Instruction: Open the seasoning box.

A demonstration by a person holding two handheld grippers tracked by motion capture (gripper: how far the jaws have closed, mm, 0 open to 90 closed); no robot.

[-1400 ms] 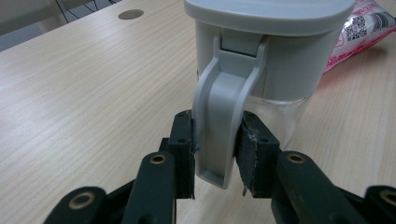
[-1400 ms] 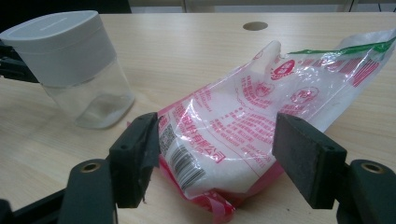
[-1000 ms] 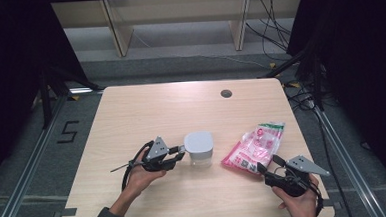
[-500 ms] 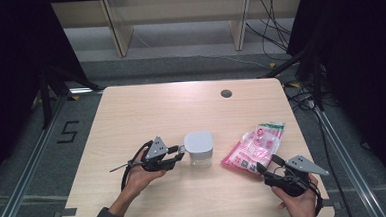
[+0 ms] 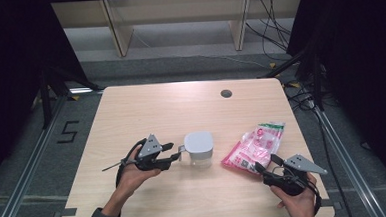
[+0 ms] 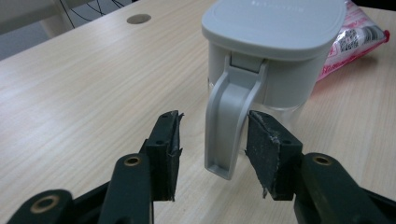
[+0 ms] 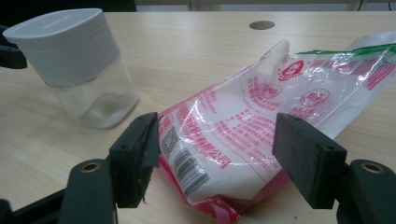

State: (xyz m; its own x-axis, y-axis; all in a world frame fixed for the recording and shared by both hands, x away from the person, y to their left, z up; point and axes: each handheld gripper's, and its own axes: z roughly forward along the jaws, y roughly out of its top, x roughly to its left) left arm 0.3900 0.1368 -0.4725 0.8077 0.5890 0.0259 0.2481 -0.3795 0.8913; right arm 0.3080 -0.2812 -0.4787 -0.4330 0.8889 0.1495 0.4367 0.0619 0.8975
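Looks like they're lining up grabs: left gripper point(image 6: 212, 140) sits open around the grey handle point(image 6: 229, 126) of the lidded jug point(image 5: 198, 149) mid-table, right gripper point(image 7: 217, 149) open around the sugar-like bag point(image 7: 252, 126) beside it, so squeezing comes next, I'd guess.

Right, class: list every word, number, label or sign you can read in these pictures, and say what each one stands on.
"5": black numeral on the grey floor left of the light wooden table.
Red characters, round logos and a barcode on the pink and clear plastic bag of white grains: too blurred to read.
Faint embossed wording on the grey lid of the clear plastic jug: too faint to read.
Nothing else legible.
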